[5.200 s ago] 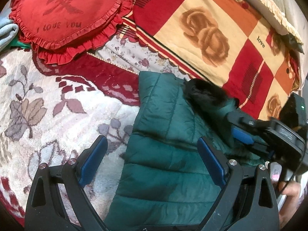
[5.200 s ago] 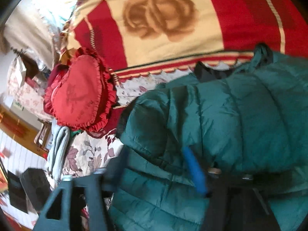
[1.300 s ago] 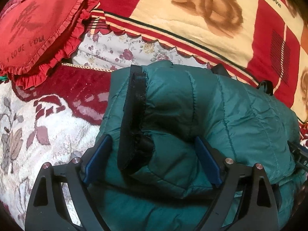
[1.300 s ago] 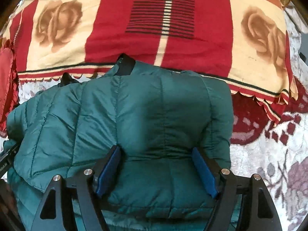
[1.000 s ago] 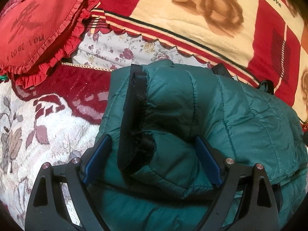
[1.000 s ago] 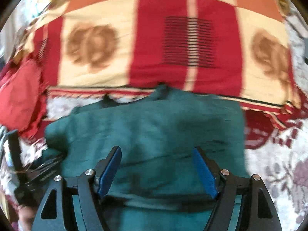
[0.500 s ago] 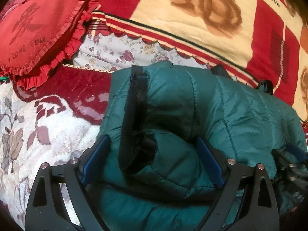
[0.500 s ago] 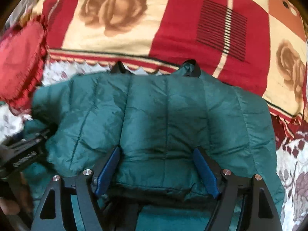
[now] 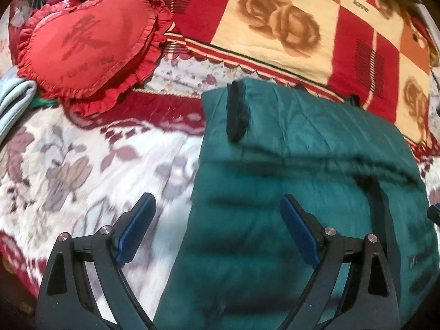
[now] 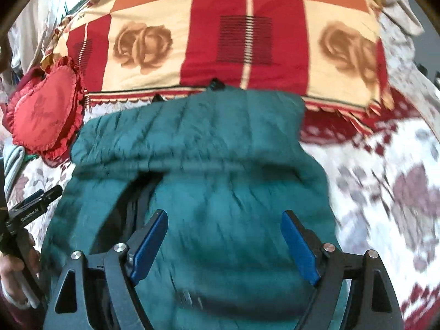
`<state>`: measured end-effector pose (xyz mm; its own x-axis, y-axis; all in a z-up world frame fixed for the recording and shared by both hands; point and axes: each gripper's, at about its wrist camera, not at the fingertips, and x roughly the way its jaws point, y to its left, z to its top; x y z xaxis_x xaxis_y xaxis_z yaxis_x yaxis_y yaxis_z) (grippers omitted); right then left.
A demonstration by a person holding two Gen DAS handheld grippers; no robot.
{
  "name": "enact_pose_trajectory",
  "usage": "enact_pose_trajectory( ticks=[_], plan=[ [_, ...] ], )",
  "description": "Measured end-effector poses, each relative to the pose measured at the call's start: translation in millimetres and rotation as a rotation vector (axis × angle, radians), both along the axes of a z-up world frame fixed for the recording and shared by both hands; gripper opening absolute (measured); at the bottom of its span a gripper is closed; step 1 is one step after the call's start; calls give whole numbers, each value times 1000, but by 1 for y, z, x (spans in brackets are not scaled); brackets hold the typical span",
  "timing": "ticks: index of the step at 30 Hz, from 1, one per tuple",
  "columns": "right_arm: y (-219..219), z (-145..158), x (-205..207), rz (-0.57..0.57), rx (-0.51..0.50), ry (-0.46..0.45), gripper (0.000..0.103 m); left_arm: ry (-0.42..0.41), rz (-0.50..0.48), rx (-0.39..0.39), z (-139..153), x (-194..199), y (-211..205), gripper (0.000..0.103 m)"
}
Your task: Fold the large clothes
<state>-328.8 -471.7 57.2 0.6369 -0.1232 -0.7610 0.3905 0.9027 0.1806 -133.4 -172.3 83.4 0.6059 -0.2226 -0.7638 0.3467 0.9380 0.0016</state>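
Right claw [image 10: 224,243] opening — nothing gripped — above green jacket [image 10: 209,165].

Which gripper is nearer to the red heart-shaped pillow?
Left. The left gripper straddles the green jacket's edge facing the heart-shaped pillow; the right gripper, jaws opening, hangs over the jacket's far half.

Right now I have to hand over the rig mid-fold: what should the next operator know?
Left gripper: open, holding nothing, above the jacket's left edge.
Right gripper: jaws opening, nothing gripped, over the jacket.
Jacket: lies on the floral bedspread, far part already folded toward you, forming a thick ridge across the middle. Heart pillow sits to its left, rose blanket behind.
Left to do: fold the near part, which runs out of view, and tidy the bundle.
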Motion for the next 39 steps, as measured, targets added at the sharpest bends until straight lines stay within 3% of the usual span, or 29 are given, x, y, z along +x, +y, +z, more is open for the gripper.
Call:
enact_pose_trajectory(
  ticks=[7, 14, 34, 39],
  plan=[
    [5, -14, -74, -27, 19, 29, 82, -2, -19, -13, 4, -56, 30, 92],
    [11, -26, -118, -47, 39, 51, 82, 10, -24, -30, 4, -92, 45, 92],
    [16, -33, -156, -78, 45, 94, 88, 77, 4, -23, -20, -116, 82, 92],
    [9, -38, -165, -89, 93, 105, 88, 88, -4, -16, -24, -121, 90, 92]
  ],
)
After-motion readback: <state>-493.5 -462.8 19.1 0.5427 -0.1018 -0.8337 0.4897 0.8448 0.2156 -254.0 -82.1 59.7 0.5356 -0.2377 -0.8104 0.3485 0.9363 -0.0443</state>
